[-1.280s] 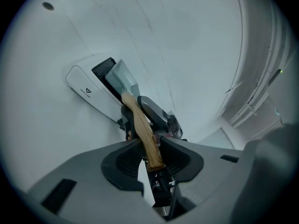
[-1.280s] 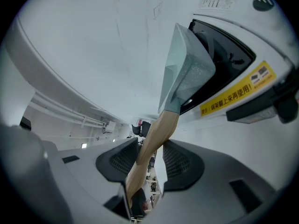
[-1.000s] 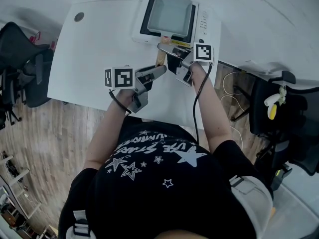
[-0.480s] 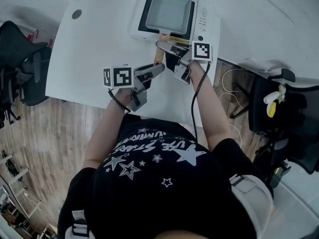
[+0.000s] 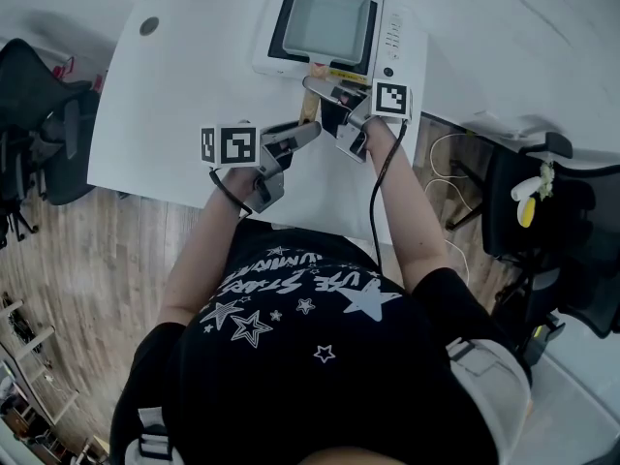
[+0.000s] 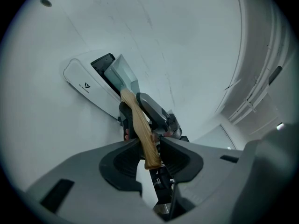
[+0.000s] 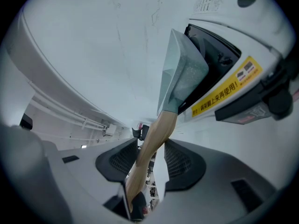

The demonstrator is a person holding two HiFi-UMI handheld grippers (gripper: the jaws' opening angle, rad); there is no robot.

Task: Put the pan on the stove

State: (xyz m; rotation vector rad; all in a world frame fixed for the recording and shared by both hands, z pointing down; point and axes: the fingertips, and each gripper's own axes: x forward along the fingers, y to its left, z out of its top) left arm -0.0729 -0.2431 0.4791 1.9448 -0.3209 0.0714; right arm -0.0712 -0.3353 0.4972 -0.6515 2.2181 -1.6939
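Observation:
A square grey pan (image 5: 329,22) sits on the black top of a white stove (image 5: 397,42) at the table's far edge, its wooden handle (image 5: 310,109) pointing back toward me. My left gripper (image 5: 308,132) is shut on the handle's free end (image 6: 148,148). My right gripper (image 5: 325,90) comes in from the right, nearer the pan. The handle (image 7: 156,134) runs slantwise between its pads and touches both. Its jaws have just eased a little wider. The pan (image 7: 182,73) rises just beyond them. The right gripper (image 6: 154,113) also shows in the left gripper view, behind the handle.
The white table (image 5: 184,95) has a round cable hole (image 5: 148,26) at its far left corner. Black office chairs stand on the wooden floor at the left (image 5: 39,124) and right (image 5: 562,231). Loose cables lie on the floor beside the table's right edge.

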